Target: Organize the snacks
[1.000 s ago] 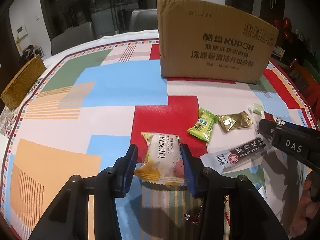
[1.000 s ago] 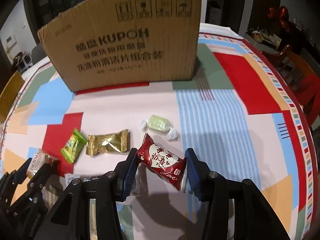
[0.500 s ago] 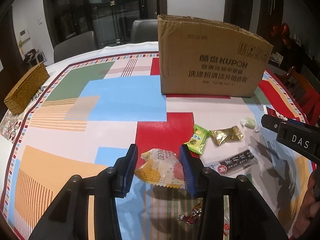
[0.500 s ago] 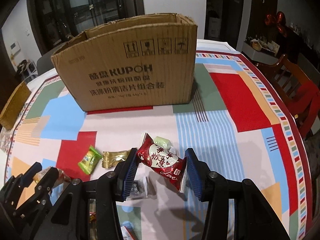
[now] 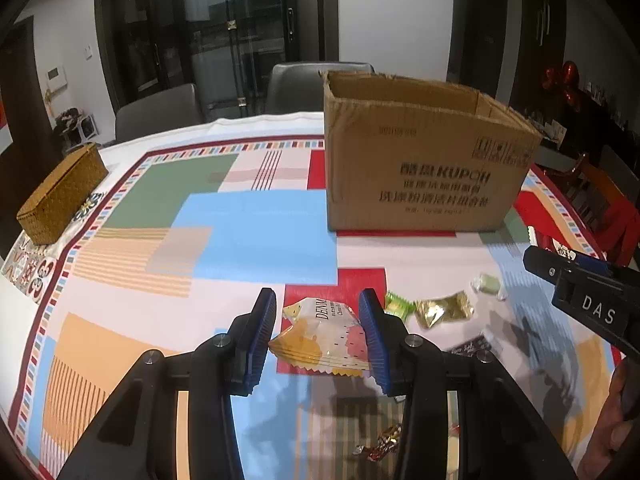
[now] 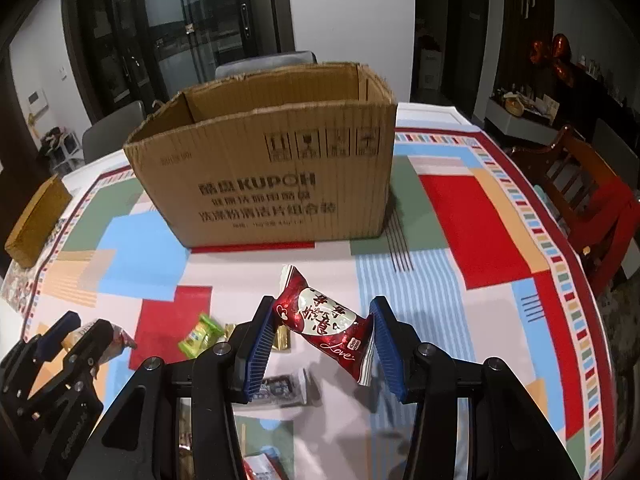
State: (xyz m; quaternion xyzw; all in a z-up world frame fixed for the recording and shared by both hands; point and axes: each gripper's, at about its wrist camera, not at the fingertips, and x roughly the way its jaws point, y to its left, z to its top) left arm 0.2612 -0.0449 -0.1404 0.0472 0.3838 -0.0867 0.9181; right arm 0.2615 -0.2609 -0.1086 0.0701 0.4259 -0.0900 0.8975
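I have 2 snacks clamped above the table (image 5: pixel 248 216): left gripper (image 5: pixel 318 334) on the DENMA packet (image 5: pixel 320 340), right gripper (image 6: pixel 322 334) on the red candy (image 6: pixel 326 326) (open cardboard box (image 6: pixel 272 184) beyond).

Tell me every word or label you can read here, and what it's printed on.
"KUPOH": cardboard box; the Chinese lines beneath and the four handling symbols are too blurred to read.
"DENM...", cut off: pale snack packet in the left gripper.
"Love": red candy packet in the right gripper.
"DAS": right gripper body, seen from the left wrist.
Other wrappers: unreadable.
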